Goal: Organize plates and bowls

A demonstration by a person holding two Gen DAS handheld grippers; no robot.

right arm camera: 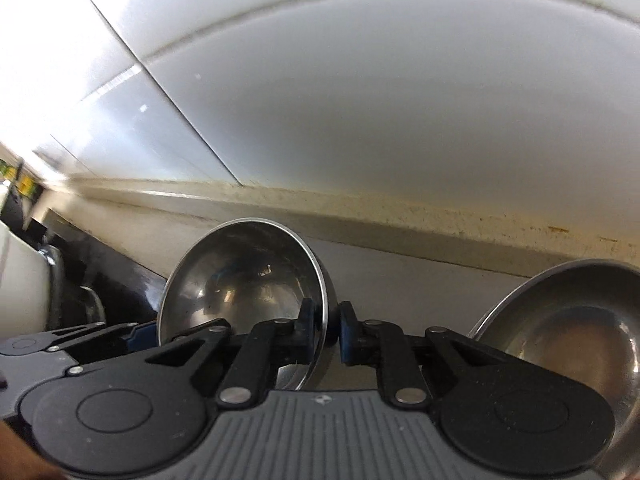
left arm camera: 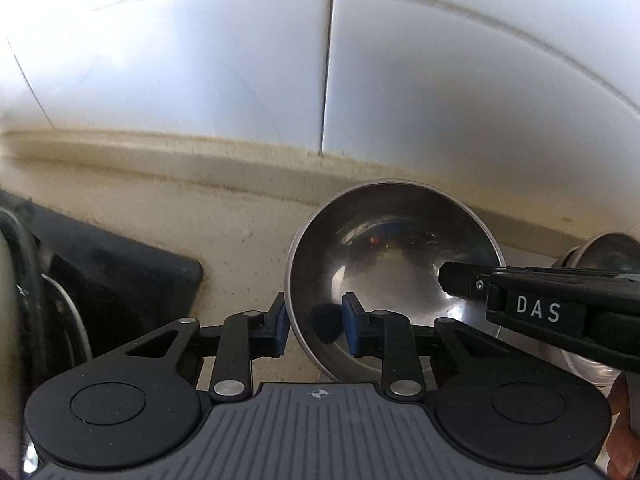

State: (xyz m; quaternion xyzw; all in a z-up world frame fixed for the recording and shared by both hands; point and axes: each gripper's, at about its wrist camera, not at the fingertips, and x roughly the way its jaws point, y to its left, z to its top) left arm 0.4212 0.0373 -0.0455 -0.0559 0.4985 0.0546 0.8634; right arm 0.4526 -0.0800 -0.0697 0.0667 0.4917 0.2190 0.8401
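A steel bowl (left arm camera: 384, 248) is held tilted above the beige counter, and it also shows in the right wrist view (right arm camera: 240, 280). My left gripper (left arm camera: 314, 326) straddles its left rim, with the blue pads (left arm camera: 352, 320) standing a little apart from the metal. My right gripper (right arm camera: 326, 330) straddles the opposite rim, its pads (right arm camera: 348, 332) close to the wall; it enters the left wrist view (left arm camera: 460, 280) from the right. A second steel bowl (right arm camera: 576, 332) sits at the right, and its edge shows in the left wrist view (left arm camera: 600, 252).
A white tiled wall (left arm camera: 240, 60) with a beige ledge (left arm camera: 200, 160) runs behind the counter. A black tray or mat (left arm camera: 120, 272) lies at the left, with a white container (right arm camera: 20, 280) beside it.
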